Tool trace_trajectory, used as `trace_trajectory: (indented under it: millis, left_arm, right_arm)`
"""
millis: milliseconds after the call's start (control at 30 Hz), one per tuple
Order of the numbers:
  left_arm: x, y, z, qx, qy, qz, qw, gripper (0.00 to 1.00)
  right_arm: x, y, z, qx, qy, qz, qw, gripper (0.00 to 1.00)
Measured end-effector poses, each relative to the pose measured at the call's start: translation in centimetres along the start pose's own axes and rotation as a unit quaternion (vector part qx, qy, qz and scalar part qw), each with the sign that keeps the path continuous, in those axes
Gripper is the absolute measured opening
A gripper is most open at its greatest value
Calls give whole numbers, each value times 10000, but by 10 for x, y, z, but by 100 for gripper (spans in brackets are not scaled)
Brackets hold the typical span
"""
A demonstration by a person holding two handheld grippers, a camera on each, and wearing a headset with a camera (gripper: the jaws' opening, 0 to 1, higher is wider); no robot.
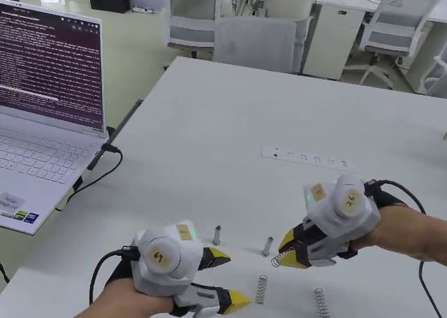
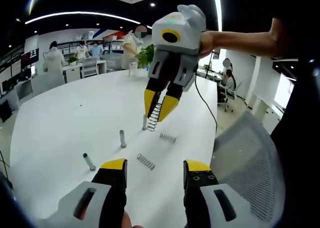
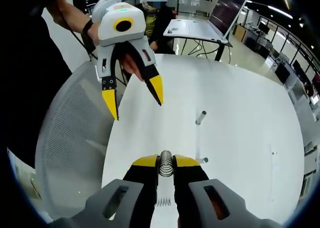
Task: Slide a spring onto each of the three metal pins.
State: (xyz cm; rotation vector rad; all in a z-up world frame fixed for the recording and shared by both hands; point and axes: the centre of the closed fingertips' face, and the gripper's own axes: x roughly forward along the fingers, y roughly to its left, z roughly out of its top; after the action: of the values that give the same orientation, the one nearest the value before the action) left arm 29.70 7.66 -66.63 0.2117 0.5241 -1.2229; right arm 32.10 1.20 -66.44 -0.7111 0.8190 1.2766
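No pin carries a spring yet
We pinch one spring (image 3: 165, 170) in our right hand-held gripper (image 1: 286, 254) beside a pin (image 2: 145, 122); the left hand-held gripper (image 1: 232, 277) is spread; two loose springs (image 1: 261, 288) lie at 6 o'clock from that pin.

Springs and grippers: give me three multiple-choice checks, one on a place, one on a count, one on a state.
1. Where is the lifted spring?
A) flat on the table
B) between the right gripper's jaws
C) under the table

2. How many loose springs lie on the table?
A) one
B) two
C) five

3. The left gripper is:
A) shut on a pin
B) shut on a spring
C) open, empty

Answers: B, its yellow tips pinch the coil; B, two lie near the pins; C, its jaws stand apart holding nothing.
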Motion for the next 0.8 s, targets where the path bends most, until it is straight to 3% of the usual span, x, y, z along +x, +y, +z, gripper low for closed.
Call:
trace_trajectory:
  millis: [467,800]
  left_arm:
    - [-27,27,-16,-277,47,528,9982,55]
    - [-40,34,-22,-387,56,759,9963,63]
  right_arm:
    - [15,-26,4,219,58,-123,9997,8]
    - [26,-47,14,236,105,-171,9995,8]
